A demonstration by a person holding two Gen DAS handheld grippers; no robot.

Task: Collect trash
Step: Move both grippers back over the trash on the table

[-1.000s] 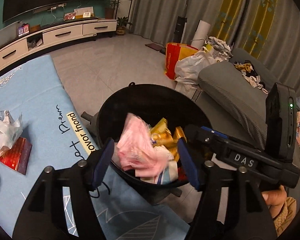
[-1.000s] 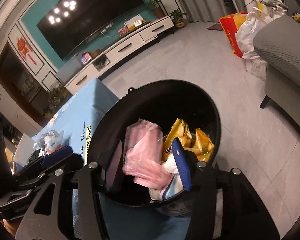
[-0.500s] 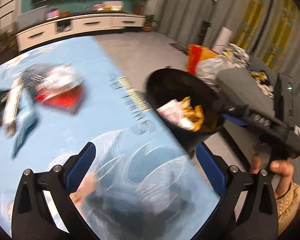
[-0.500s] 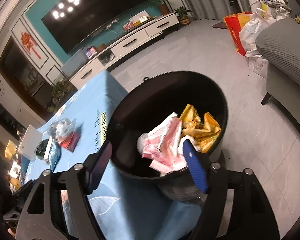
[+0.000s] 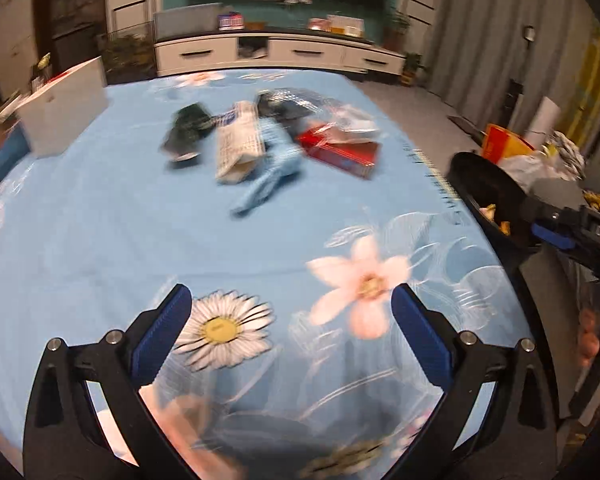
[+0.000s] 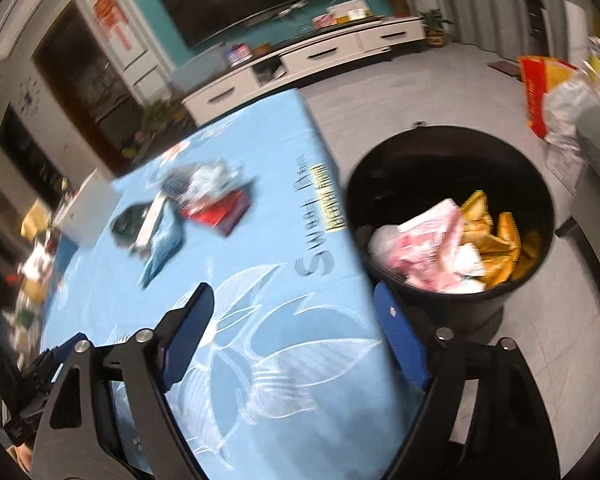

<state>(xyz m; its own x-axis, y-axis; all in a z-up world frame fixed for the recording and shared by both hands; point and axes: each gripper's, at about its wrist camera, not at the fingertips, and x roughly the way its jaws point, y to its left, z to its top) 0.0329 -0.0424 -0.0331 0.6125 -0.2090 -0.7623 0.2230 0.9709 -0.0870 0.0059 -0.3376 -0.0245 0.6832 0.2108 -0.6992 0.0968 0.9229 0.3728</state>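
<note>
Lying in a loose cluster toward the far side of the blue flowered tablecloth [image 5: 100, 220], the trash I am after is blurred but readable: a red flat packet [image 5: 342, 152] with crumpled clear wrapping on top, a light blue wrapper [image 5: 270, 168] just beside it, a white printed packet [image 5: 238, 142] touching that, and a dark green pouch [image 5: 186, 132] at the far left of the group. From the right wrist view the same pile sits well apart from my fingers, the red packet [image 6: 220, 210] nearest the table edge. My left gripper [image 5: 286, 330] is spread wide with nothing between its blue pads, over a daisy and a pink flower print. My right gripper [image 6: 290, 330] is likewise spread and holds nothing, over the table edge. Just beside that edge stands the black bin [image 6: 452, 152], on the grey floor, holding a pink wrapper [image 6: 424, 236] and yellow snack bags [image 6: 496, 240]. A white box [image 5: 64, 108] stands at the table's far left. Beyond are a white TV cabinet [image 5: 276, 52] and grey curtains [image 5: 480, 40].
</note>
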